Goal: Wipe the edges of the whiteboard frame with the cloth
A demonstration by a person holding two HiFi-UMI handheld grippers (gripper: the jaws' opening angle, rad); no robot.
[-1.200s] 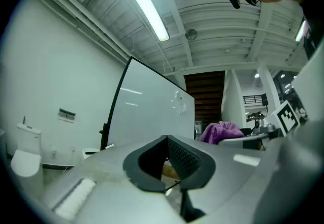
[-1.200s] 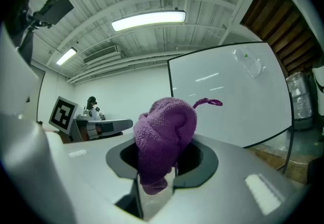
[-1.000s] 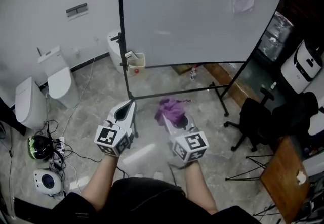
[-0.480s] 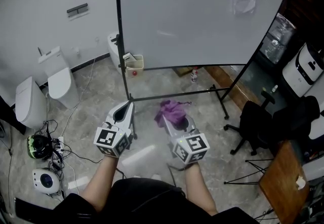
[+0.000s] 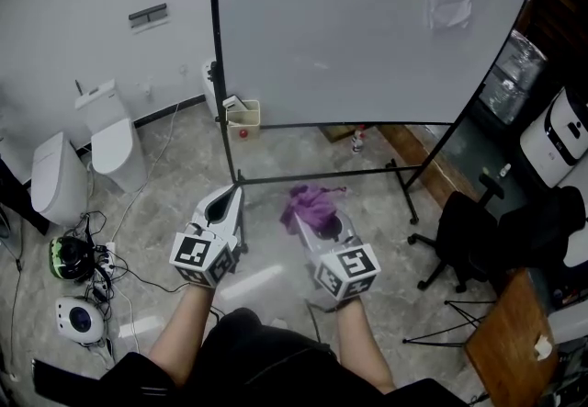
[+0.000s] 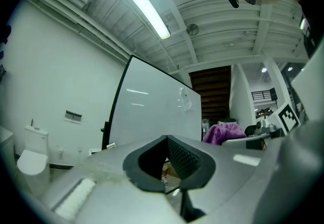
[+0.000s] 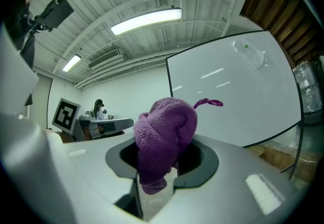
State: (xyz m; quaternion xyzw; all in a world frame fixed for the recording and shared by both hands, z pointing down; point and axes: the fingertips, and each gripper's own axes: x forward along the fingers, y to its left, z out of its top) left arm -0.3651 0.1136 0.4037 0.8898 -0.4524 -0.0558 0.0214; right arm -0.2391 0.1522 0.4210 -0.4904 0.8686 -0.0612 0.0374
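Note:
A whiteboard (image 5: 349, 28) in a black frame (image 5: 218, 56) stands on a black stand ahead of me. Both grippers are held low in front of its lower left corner, apart from it. My right gripper (image 5: 310, 217) is shut on a bunched purple cloth (image 5: 310, 202), which bulges up out of the jaws in the right gripper view as the cloth (image 7: 164, 137). My left gripper (image 5: 234, 192) is shut with nothing in it; its jaws meet in front of the whiteboard (image 6: 152, 112). The cloth (image 6: 224, 132) also shows at the right of that view.
The stand's floor bar (image 5: 317, 177) runs just beyond the grippers. White units (image 5: 115, 143) and a tangle of cables (image 5: 87, 263) lie at the left. A small bin (image 5: 243, 116) sits by the frame's foot. A black chair (image 5: 464, 231) and a wooden table (image 5: 514, 332) are at the right.
The head view has tilted slightly, so the board sits a little differently in the picture. Both grippers stay in the same place and the cloth stays held.

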